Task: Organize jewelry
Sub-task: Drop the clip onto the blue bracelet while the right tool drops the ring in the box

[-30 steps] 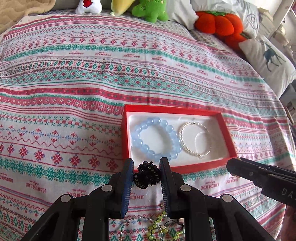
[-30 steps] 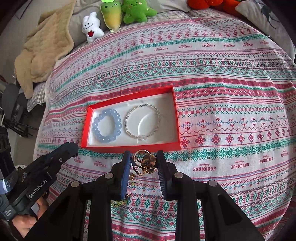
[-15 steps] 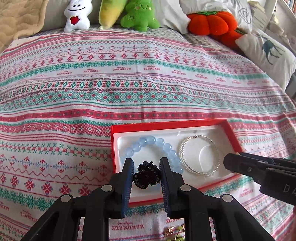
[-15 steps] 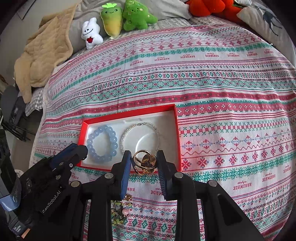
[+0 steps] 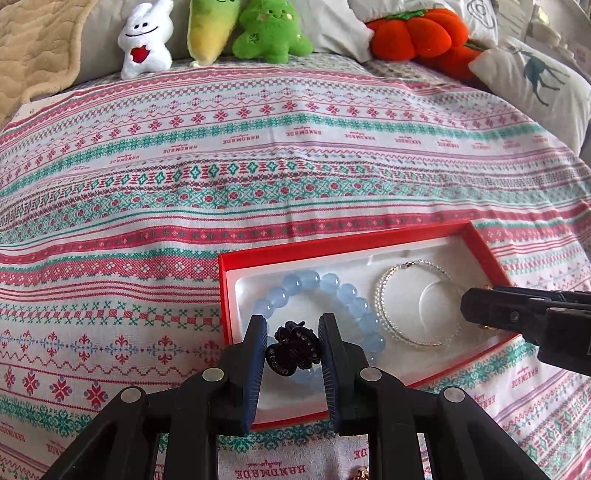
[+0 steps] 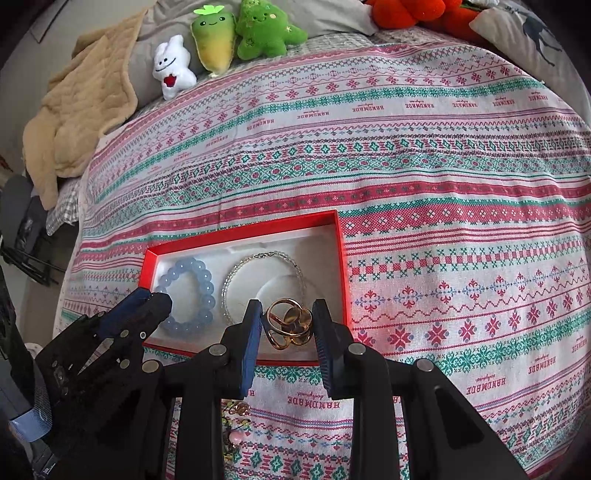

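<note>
A red box [image 5: 402, 240] [image 6: 341, 258] with a white lining lies on the patterned bedspread. Inside it rest a pale blue bead bracelet [image 5: 334, 291] [image 6: 192, 290] and a thin silver bracelet [image 5: 417, 306] [image 6: 266, 273]. My left gripper [image 5: 293, 349] is shut on a small black studded hair clip [image 5: 293, 350], held over the box's left part above the blue bracelet. My right gripper [image 6: 288, 326] is shut on a gold knotted ornament [image 6: 290, 325], held over the box's near right part. Each gripper shows from the side in the other's view, the right [image 5: 469, 306] and the left [image 6: 162, 302].
Several loose trinkets [image 6: 234, 424] lie on the bedspread [image 5: 258, 177] near me, below the box. Plush toys [image 5: 147, 40] [image 6: 221, 40], an orange plush [image 5: 417, 33], pillows [image 5: 535, 81] and a beige blanket [image 6: 85, 110] line the far side of the bed.
Both grippers have moved forward and down with their items, from in front of the box's near edge to over its inside. The box now looks larger and closer.
</note>
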Available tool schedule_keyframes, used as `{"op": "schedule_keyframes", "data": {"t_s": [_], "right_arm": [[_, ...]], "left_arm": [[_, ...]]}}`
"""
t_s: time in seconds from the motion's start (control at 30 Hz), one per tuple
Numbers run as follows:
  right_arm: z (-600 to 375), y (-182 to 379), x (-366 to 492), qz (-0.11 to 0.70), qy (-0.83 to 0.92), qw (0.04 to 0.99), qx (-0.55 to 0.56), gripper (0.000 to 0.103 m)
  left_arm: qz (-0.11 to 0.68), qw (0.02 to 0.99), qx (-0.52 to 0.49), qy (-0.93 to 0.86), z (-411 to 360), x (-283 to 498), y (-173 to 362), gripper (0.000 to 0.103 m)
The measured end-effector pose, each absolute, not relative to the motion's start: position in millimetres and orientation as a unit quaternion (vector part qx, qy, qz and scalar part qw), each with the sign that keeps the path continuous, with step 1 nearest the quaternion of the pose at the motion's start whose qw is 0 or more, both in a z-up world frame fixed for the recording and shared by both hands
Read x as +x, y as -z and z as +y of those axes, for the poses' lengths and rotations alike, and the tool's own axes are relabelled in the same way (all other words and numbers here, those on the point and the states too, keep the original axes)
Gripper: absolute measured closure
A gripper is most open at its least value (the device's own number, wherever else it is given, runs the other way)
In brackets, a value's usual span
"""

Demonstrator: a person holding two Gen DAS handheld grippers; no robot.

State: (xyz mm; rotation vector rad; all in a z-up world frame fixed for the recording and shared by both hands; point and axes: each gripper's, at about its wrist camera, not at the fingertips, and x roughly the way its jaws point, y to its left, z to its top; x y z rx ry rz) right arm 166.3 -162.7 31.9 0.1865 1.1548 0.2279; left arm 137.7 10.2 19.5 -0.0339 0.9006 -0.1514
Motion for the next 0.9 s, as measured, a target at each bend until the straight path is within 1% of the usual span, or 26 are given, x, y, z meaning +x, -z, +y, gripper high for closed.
{"op": "schedule_keyframes", "data": {"t_s": [0.3, 0.37, 0.4, 0.43, 0.57, 0.73, 0.9], "right_arm": [[-164, -32, 167, 0.543, -0.106, 0.828, 0.088, 0.074], [-164, -33, 167, 0.543, -0.106, 0.828, 0.087, 0.074], [-164, -32, 167, 0.543, -0.106, 0.828, 0.087, 0.074], [-164, -33, 167, 0.543, -0.106, 0.828, 0.087, 0.074], [-166, -34, 167, 0.542, -0.108, 0.829, 0.084, 0.073], [-166, -37, 164, 0.541, -0.112, 0.829, 0.083, 0.073], [-165, -43, 160, 0.540, -0.117, 0.830, 0.078, 0.072]], "left_arm": [[0.431, 0.899, -0.012, 0.079, 6, 135, -24, 0.080], [0.431, 0.899, -0.009, 0.079, 5, 134, -26, 0.073], [0.431, 0.899, -0.009, 0.080, 4, 134, -26, 0.066], [0.430, 0.899, -0.008, 0.080, 4, 133, -28, 0.062], [0.430, 0.899, -0.007, 0.080, 3, 131, -32, 0.058], [0.434, 0.898, -0.011, 0.075, 7, 127, -39, 0.048], [0.444, 0.894, -0.015, 0.065, 13, 123, -42, 0.043]]}}
